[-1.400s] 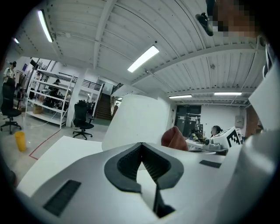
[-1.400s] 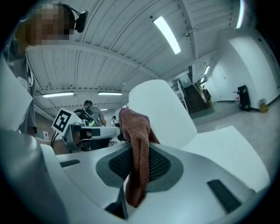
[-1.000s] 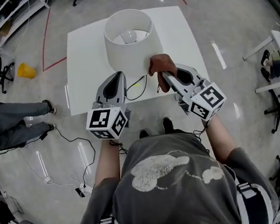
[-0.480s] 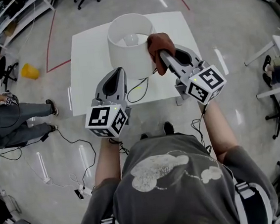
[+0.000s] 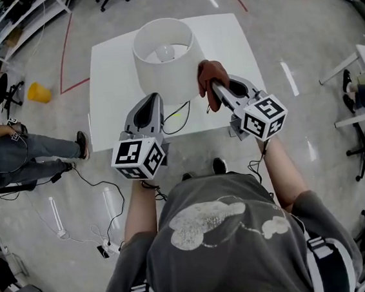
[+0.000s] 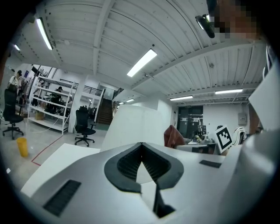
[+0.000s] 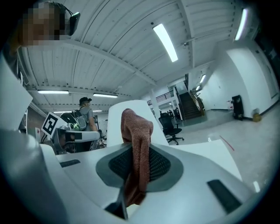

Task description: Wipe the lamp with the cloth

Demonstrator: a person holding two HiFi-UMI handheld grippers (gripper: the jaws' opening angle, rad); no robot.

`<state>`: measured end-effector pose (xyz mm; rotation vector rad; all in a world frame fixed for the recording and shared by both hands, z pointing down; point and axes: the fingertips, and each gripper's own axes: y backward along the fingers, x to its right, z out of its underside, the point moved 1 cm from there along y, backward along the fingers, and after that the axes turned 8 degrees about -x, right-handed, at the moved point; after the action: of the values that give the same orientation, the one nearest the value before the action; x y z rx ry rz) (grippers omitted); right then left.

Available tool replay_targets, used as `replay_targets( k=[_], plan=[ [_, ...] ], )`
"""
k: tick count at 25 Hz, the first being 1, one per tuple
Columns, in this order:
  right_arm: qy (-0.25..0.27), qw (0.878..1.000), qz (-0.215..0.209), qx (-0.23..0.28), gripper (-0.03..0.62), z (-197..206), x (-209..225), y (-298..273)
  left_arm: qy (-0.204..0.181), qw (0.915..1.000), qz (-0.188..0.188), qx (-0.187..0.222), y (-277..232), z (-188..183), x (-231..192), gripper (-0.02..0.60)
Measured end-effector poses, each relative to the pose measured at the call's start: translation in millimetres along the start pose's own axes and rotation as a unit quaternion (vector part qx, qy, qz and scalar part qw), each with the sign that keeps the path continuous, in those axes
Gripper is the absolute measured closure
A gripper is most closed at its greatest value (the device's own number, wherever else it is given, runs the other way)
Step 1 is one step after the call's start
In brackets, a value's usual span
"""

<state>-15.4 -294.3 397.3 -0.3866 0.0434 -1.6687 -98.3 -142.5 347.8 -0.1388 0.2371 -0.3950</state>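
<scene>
A white lamp (image 5: 166, 61) with a wide drum shade stands on the white table (image 5: 107, 78); its bulb shows inside the open top. My right gripper (image 5: 214, 85) is shut on a brown cloth (image 5: 212, 80), and the cloth presses against the shade's right side. In the right gripper view the cloth (image 7: 137, 148) hangs between the jaws with the shade (image 7: 131, 118) behind it. My left gripper (image 5: 152, 100) is shut and holds nothing, close to the shade's near side. In the left gripper view the shade (image 6: 133, 127) rises just past the jaws, with the cloth (image 6: 173, 136) at its right.
A black lamp cord (image 5: 179, 118) lies on the table by its near edge. A yellow object (image 5: 36, 93) sits on the floor at left. A person's legs (image 5: 28, 155) stretch in from the left. Cables (image 5: 101, 202) trail over the floor. Office chairs stand at the far edges.
The right gripper has slid the cloth down the shade's right side, from near the top rim to lower down. The left gripper has stayed where it was.
</scene>
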Motion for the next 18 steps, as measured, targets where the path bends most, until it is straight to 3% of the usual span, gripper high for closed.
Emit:
replay_targets(
  k=[9,18],
  plan=[
    [-0.018,0.999,-0.004,-0.036,0.536,31,27,0,0.011,0.9994,-0.032,-0.008,-1,14,3,0.574],
    [0.050,0.997,-0.037,0.037,0.536,-62,51,1,-0.003,0.9965,-0.080,0.025,1,-9,6,0.574]
  ],
)
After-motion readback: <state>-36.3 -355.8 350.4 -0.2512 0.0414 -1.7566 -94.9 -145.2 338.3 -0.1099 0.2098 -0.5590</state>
